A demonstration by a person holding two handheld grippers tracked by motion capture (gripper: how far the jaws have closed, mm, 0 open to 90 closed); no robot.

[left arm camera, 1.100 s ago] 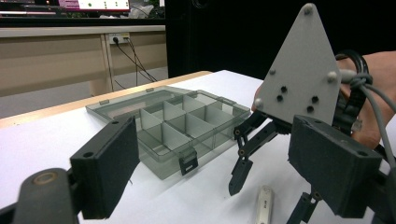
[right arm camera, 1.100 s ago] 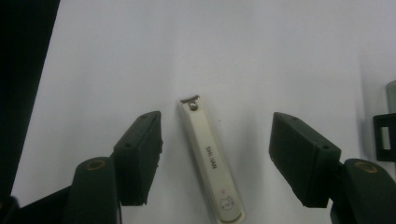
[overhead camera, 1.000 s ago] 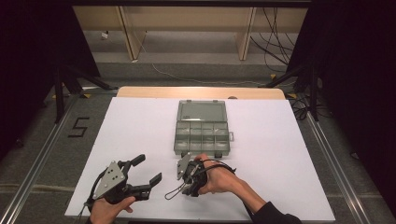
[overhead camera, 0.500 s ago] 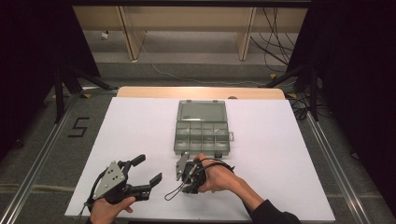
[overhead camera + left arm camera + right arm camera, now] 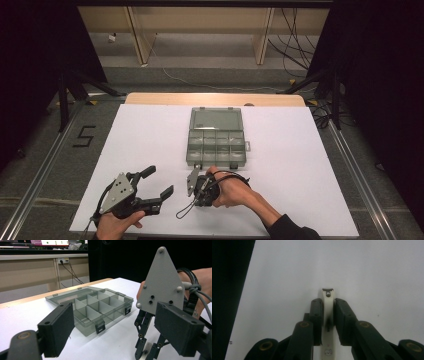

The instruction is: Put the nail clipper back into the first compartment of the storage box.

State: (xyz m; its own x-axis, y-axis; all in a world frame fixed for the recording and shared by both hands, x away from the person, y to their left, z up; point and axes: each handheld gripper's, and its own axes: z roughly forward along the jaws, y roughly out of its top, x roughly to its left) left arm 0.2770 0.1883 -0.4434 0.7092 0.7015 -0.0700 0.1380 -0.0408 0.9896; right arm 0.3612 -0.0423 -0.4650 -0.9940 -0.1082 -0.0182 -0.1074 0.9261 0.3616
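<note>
The nail clipper [image 5: 327,315] is clamped between the two jaws of your right gripper [image 5: 327,312]; its cream body stands on edge between the pads, and its metal cutting end sticks out just past the jaw tips, over the white sheet [image 5: 367,270]. In the high view your right gripper [image 5: 198,186] sits close to the near edge of the table [image 5: 295,165], about at the middle of that edge, and it points down toward the sheet; the clipper itself is too small to make out there. Your right hand [image 5: 231,190] wraps around the gripper, and the cable makes a loop on the sheet beside it. Just beyond this gripper, toward the centre of the table, lies the clear plastic organizer box [image 5: 216,136]. Its lid is closed with two dark latches on the near side, and the compartments inside look empty as far as you can see in the left gripper view [image 5: 92,306]. Your left gripper [image 5: 150,192] is near the near-left corner of the table, well apart from the box. Its jaws are spread wide and hold nothing, and your left hand [image 5: 116,224] holds it low over the sheet.
</note>
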